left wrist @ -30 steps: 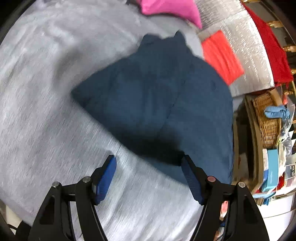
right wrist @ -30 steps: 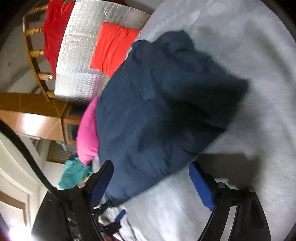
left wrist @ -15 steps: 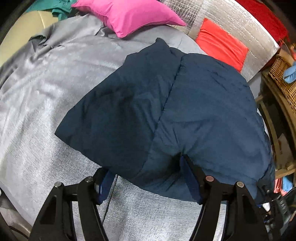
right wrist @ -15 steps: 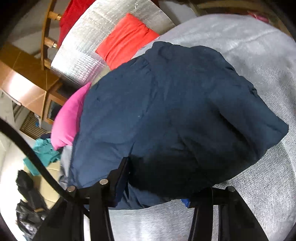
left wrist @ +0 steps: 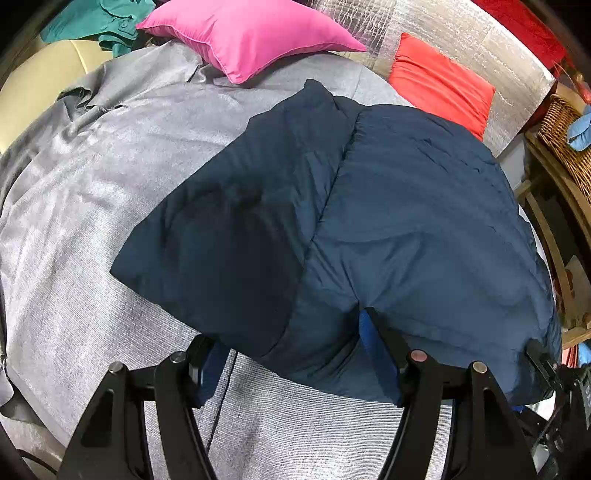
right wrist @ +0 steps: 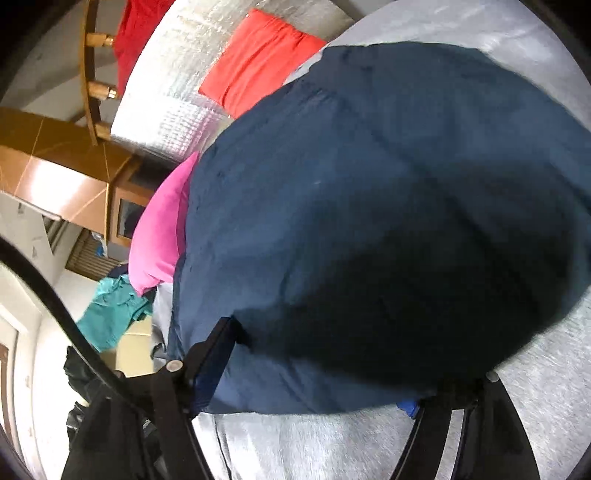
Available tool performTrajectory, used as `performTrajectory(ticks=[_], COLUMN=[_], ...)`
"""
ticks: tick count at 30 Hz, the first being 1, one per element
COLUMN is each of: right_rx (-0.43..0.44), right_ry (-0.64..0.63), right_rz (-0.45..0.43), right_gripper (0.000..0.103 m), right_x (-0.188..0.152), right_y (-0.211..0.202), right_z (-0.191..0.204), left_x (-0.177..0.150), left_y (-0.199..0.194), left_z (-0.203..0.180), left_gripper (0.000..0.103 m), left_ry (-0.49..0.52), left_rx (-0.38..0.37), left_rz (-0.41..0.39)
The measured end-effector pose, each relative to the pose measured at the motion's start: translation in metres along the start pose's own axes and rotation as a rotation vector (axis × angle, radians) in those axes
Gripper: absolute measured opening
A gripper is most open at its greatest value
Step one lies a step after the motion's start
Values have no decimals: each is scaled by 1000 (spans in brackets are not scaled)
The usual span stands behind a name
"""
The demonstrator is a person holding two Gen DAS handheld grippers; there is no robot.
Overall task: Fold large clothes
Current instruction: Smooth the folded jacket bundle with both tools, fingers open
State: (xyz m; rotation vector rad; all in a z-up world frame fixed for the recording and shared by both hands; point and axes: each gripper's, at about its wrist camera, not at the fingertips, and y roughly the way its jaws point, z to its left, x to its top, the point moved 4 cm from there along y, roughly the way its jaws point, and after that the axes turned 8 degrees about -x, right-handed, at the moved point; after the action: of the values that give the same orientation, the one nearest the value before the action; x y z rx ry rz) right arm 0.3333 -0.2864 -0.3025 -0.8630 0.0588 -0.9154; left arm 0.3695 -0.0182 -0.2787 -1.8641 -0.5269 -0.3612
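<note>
A puffy navy jacket [left wrist: 351,221] lies on the grey bed cover [left wrist: 92,206], folded in on itself into a rough block. My left gripper [left wrist: 295,354] is open, its fingers straddling the jacket's near edge, with the fabric bulging between them. In the right wrist view the same jacket [right wrist: 369,203] fills the frame. My right gripper [right wrist: 314,380] is open around the jacket's near edge; its right finger is mostly hidden under the fabric.
A pink pillow [left wrist: 243,33] and a red-orange pillow [left wrist: 439,81] lie at the bed's far side against a silver quilted panel [left wrist: 461,40]. Teal clothing [left wrist: 96,22] is at the far left. A wicker basket [left wrist: 565,133] and shelves stand at the right.
Both grippers have moved in from above the bed onto the jacket's near edge. The fabric now sits between the fingers of each. The jaws have stayed open.
</note>
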Motion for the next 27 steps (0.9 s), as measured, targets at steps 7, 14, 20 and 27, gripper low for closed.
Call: performTrajectory(ticks=[7, 14, 20, 27], right_rx=[-72, -56, -25, -25], right_ry=[-173, -94, 54, 279], right_rz=[-91, 25, 44, -78], right_gripper=[55, 55, 62, 66], right_x=[1, 4, 13, 46], right_y=[-19, -11, -51, -70], right_z=[15, -4, -47, -113], left_x=[-6, -2, 9, 22], left_y=[-6, -4, -16, -14], left_z=[-4, 2, 48, 71], left_gripper=[70, 71, 71, 71], left_ry=[22, -14, -217, -267], left_rx=[17, -25, -138, -111], left_rz=[-7, 47, 76, 50])
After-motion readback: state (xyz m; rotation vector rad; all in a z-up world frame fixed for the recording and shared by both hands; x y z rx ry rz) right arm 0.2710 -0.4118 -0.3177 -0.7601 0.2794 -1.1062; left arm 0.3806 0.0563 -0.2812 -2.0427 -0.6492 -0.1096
